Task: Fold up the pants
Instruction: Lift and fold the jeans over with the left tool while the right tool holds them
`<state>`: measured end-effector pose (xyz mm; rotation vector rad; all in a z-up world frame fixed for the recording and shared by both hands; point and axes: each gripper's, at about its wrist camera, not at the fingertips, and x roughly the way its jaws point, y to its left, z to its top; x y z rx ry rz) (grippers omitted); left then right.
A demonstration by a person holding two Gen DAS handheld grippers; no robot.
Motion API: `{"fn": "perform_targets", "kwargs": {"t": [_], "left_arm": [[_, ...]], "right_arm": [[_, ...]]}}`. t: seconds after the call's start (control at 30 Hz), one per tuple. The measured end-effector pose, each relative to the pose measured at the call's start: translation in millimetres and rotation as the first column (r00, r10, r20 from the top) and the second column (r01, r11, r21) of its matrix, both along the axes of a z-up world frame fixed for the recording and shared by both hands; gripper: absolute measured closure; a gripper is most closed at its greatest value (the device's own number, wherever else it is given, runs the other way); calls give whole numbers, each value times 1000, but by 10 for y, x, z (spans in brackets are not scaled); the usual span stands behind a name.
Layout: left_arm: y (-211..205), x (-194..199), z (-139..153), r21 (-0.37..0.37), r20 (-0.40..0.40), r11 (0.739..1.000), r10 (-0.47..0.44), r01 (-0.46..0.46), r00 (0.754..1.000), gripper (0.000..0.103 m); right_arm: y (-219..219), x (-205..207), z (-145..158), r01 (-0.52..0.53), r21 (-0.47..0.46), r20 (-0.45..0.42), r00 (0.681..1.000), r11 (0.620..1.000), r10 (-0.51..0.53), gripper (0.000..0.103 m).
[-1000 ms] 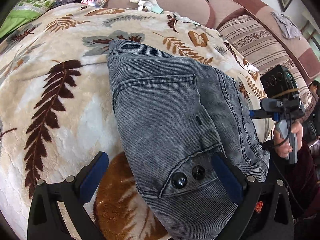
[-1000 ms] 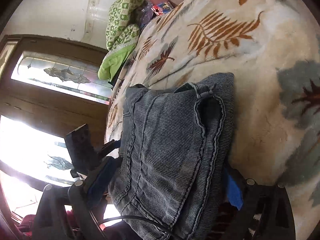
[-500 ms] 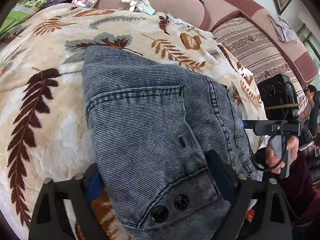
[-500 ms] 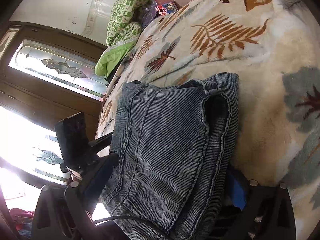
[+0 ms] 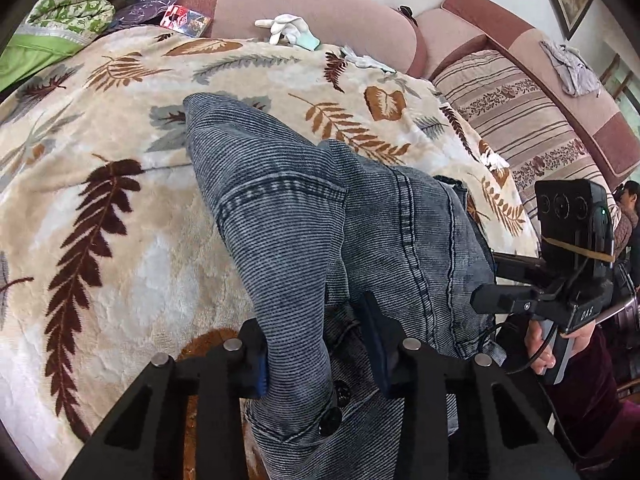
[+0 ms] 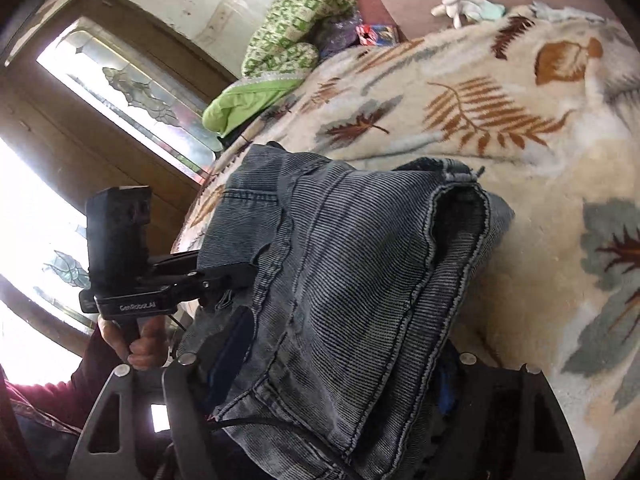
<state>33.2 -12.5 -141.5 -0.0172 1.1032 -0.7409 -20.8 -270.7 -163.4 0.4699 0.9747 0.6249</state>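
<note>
The grey-blue corduroy pants (image 5: pixel 280 216) lie folded in a thick bundle on a leaf-patterned blanket (image 5: pixel 100 208). My left gripper (image 5: pixel 316 344) is shut on a bunched ridge of the pants near the waistband buttons. The pants also fill the right wrist view (image 6: pixel 352 280). My right gripper (image 6: pixel 344 360) has the fabric between its blue pads, and the jaws still stand fairly wide around the thick bundle. The right gripper shows in the left view (image 5: pixel 492 300), and the left gripper in the right view (image 6: pixel 224 280), each at opposite sides of the bundle.
A pink and striped sofa (image 5: pixel 520 92) runs behind and to the right. White gloves (image 5: pixel 288 30) and a green patterned quilt (image 5: pixel 68 8) lie at the blanket's far edge. A wooden door with glass panes (image 6: pixel 120 92) stands to the left in the right view.
My left gripper slid over the waistband and closed, bunching the fabric into a raised ridge. My right gripper's jaws narrowed around the bundle's edge, and the pants lifted slightly.
</note>
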Motion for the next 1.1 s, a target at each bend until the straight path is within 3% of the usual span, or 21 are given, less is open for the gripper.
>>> {"fn": "perform_targets", "kwargs": {"t": [0.23,0.53,1.1], "left_arm": [[-47,6,265,73,30,997,14,-16,999,65],[147,258,548,134,85,982,121,-132,989,65],[295,819,903,148,160,958,221,-245,962,65]], "right_arm": [[24,12,152,17,57,9,1000,998,-18,26],[347,361,375,32,45,54,998,998,-35,26],[706,963,891,54,-18,232,972,998,-48,26]]}}
